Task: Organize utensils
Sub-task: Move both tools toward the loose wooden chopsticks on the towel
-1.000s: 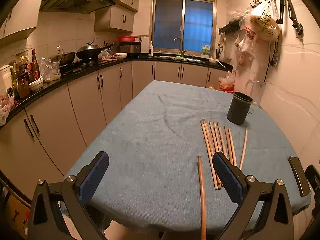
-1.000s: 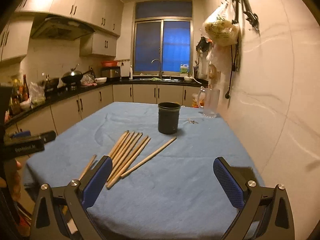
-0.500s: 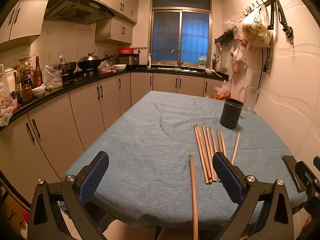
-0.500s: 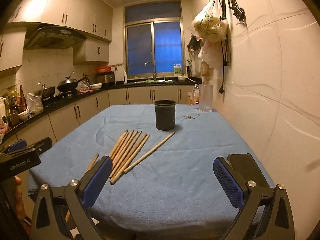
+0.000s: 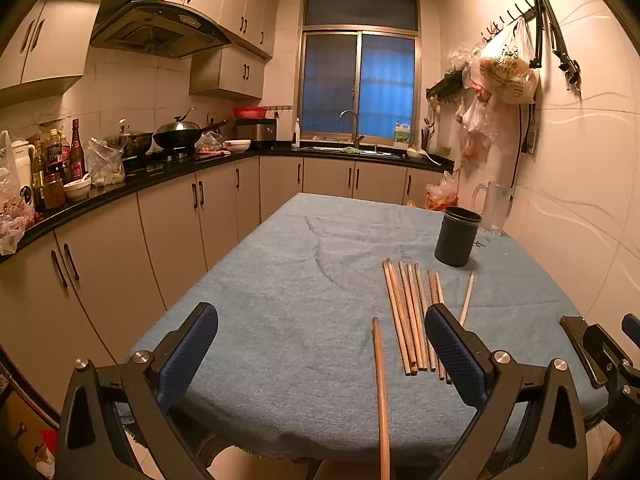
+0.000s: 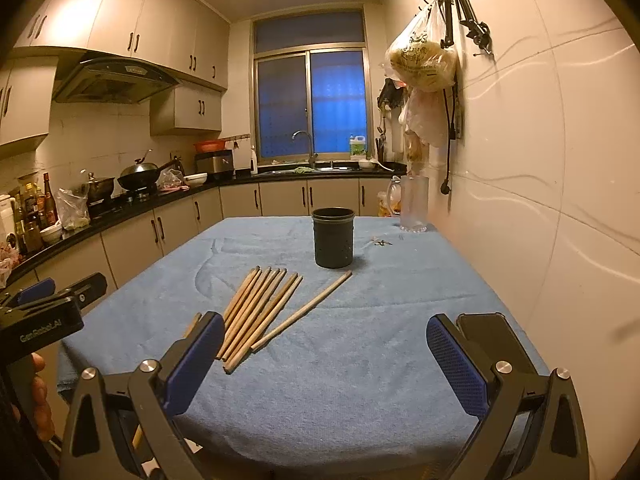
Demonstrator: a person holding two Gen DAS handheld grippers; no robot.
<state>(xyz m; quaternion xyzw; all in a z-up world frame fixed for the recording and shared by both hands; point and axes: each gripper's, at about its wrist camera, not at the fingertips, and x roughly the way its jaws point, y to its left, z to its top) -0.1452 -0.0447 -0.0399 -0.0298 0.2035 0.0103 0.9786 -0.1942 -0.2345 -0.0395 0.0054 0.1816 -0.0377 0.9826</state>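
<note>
Chopsticks (image 6: 262, 312) ahead, between grippers; both spread, empty.

Dim kitchen in warm light: cream cabinets (image 6: 172, 32) above a black counter (image 5: 168, 170), range hood (image 5: 156, 34) over a wok (image 5: 176, 136), blue night window (image 6: 310, 106) above the sink, bags (image 6: 424, 64) hanging on the tiled wall

Both the left gripper (image 5: 322, 354) and right gripper (image 6: 326, 364) have pulled back from the chopsticks (image 6: 260, 306).
</note>
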